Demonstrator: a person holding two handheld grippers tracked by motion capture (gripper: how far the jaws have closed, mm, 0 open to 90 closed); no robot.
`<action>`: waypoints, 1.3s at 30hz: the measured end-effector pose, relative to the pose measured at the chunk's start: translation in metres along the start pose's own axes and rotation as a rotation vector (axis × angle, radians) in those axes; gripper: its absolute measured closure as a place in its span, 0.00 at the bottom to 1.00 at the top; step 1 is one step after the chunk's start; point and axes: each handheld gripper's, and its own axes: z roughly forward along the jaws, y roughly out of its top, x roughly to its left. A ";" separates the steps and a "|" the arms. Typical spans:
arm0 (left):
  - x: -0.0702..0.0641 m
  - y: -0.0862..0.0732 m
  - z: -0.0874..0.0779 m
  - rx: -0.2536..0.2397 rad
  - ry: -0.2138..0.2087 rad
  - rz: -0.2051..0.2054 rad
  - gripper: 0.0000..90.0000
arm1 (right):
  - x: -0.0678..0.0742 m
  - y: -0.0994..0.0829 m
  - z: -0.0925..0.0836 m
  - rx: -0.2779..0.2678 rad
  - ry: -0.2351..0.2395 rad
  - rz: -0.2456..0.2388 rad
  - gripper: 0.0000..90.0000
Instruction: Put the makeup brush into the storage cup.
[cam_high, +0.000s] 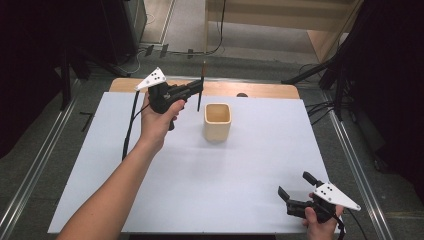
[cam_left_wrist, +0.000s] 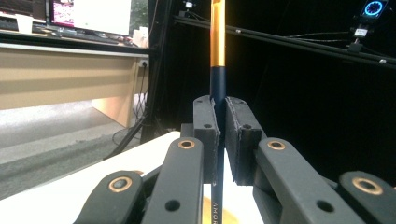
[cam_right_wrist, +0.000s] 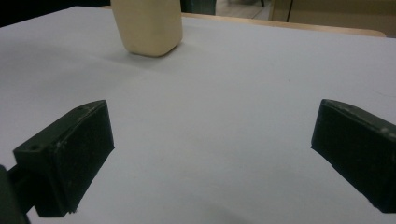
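A thin stick (cam_high: 200, 100) with a dark blue lower part and a gold upper part (cam_left_wrist: 217, 32) stands upright between the jaws of my left gripper (cam_high: 199, 86), which is shut on it. The left gripper view has the pads (cam_left_wrist: 207, 135) pressed against both sides of the stick at my left gripper (cam_left_wrist: 221, 135). The stick hangs above the table, just left of a cream square cup (cam_high: 217, 121); the cup (cam_right_wrist: 148, 25) stands upright and open. My right gripper (cam_high: 295, 184) rests low near the front right corner, open with nothing between its jaws (cam_right_wrist: 210, 154).
A white sheet (cam_high: 225, 180) covers most of the wooden table (cam_high: 260, 90). Cables and black stands lie on the floor beyond the far edge and to the right. A metal rail (cam_high: 30, 175) runs along each side of the table.
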 end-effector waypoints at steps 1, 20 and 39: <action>0.000 -0.001 0.002 0.000 0.002 0.000 0.94 | 0.000 0.000 0.000 0.000 0.000 0.001 0.00; -0.005 -0.026 0.040 0.002 0.027 -0.028 0.94 | -0.001 0.000 -0.001 -0.005 0.003 0.002 0.00; -0.001 -0.067 0.039 0.070 0.089 -0.014 0.94 | -0.002 0.000 -0.001 -0.003 0.005 0.006 0.00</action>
